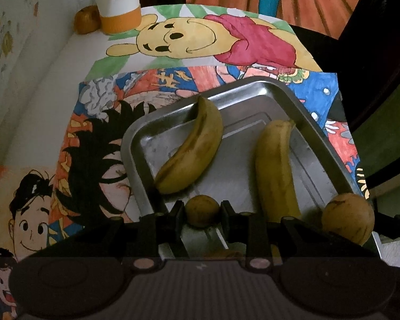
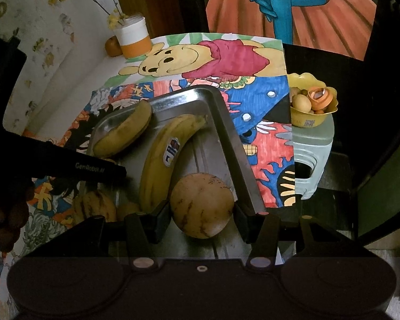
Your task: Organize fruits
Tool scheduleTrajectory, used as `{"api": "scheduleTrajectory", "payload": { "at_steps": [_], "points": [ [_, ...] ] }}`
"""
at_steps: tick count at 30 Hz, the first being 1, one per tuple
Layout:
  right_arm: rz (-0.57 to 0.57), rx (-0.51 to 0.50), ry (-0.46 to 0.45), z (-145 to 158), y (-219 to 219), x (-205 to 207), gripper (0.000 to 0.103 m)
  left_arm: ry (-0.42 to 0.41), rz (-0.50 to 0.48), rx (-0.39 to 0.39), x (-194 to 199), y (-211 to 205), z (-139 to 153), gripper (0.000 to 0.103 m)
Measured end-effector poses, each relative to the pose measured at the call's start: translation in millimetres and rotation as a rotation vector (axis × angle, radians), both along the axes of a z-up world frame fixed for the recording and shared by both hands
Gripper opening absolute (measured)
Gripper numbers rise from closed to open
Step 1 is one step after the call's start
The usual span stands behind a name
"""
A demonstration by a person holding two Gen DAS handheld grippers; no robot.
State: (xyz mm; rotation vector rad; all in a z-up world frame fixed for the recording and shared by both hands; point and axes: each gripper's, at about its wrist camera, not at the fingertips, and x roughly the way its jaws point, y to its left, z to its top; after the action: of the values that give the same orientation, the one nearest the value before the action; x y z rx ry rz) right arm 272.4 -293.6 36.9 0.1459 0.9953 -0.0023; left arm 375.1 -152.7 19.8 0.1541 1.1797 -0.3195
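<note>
A steel tray (image 1: 253,83) lies on colourful cartoon drawings and holds two bananas, one curved on the left (image 1: 194,149) and one on the right (image 1: 276,165). My left gripper (image 1: 202,214) is shut on a small round brown fruit (image 1: 202,208) over the tray's near edge. My right gripper (image 2: 202,221) is shut on a large round yellow fruit (image 2: 200,202) with dark speckles, low over the tray (image 2: 226,122) beside the stickered banana (image 2: 160,160). That large fruit (image 1: 348,218) also shows in the left wrist view, at the tray's right corner.
A yellow bowl (image 2: 330,106) of small fruits sits on a pale green stool (image 2: 312,146) at the right. A white-and-orange cup (image 1: 120,8) with flowers and an orange fruit (image 1: 86,20) stand at the back left. The left gripper's black body (image 2: 93,168) crosses the tray's left side.
</note>
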Motion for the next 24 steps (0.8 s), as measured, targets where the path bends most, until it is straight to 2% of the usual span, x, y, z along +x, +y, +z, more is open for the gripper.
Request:
{"api": "scheduleTrajectory", "payload": {
  "at_steps": [24],
  "points": [
    [-0.008, -0.001, 0.016, -6.1, 2.0, 1.9, 0.054, 0.002, -0.017, 0.014, -1.2, 0.3, -2.5, 0.033]
  ]
}}
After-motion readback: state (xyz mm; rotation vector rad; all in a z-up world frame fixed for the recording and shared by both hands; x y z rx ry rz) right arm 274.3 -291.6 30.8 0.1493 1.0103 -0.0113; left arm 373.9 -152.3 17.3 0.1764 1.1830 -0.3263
